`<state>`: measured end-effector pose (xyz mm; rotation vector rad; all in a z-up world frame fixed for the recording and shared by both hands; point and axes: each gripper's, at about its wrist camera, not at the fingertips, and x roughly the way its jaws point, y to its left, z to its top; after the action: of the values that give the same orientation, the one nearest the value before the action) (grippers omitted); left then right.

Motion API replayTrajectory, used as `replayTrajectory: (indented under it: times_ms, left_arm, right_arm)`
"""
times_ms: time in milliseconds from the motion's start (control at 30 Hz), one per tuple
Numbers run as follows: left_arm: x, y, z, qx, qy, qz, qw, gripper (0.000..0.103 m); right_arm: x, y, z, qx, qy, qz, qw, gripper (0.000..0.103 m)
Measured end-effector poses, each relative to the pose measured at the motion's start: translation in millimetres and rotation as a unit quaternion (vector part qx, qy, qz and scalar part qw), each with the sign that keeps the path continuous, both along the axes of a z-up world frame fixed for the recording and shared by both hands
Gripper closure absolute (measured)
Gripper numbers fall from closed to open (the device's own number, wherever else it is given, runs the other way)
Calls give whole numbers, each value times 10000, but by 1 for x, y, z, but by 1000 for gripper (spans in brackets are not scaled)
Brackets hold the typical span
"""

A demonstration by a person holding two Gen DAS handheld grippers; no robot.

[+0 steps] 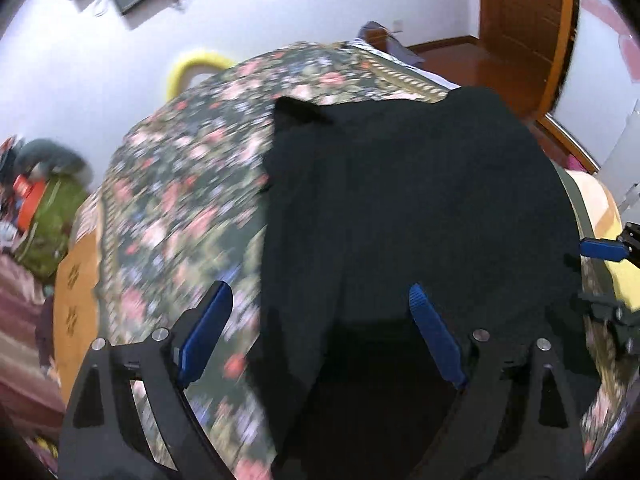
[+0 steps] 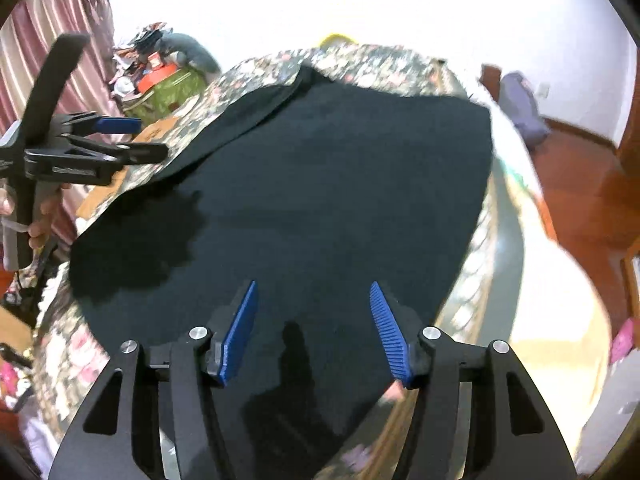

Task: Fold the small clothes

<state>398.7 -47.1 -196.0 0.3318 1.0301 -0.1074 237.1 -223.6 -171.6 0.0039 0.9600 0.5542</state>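
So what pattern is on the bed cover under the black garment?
A dark floral print with pink flowers on the bed cover, clearest in the left wrist view.

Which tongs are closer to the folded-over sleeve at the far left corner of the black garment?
Left. The left tongs hang open beside the folded sleeve of the black cloth garment, over the floral bedspread. The right tongs hang open above the near hem, farther away.
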Motion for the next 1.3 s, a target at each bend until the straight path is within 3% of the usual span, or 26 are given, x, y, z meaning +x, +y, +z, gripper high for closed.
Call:
replayTrajectory:
  times_ms: [133,300,433,533,600,667,833,1033,1200,1300]
  left_arm:
    - [51,-27,-31,373,105,-53,9992,13]
    - [87,-17,-47,816,-99,43,9966,9]
    - [109,35,-44,285,25,593,9978,8]
    - [114,81,-38,277,-80,1177,9926,8]
    - [112,110,-35,533,-107,1675,9844,12]
    - [104,138,-34,627,12,2034,9771,16]
    - [52,164,-14,-114,181,1999,9796,16]
    - [-24,136,2,-680,365,1346,9879,16]
    - [-65,109,-21,-1144,877,1052,9839,15]
    - [-77,93,-37,-1149,1046,904,9837,16]
  right_arm:
    - [18,-1,-14,-31,96,-109,9999,49]
    - [21,2,-35,-215,182,52,9996,49]
    - [14,4,-36,-404,-16,226,9989,49]
    - [14,3,-35,-346,15,211,9992,49]
    - [13,2,-35,-320,53,167,9993,49]
    - [13,1,-33,-272,127,108,9995,49]
    - [6,-4,-28,-181,282,-18,9994,49]
    - [-13,-16,-20,-104,474,-191,9986,49]
    - [-32,-16,-24,-139,665,-188,9975,42]
    - [-40,-13,-32,-142,853,-168,9961,40]
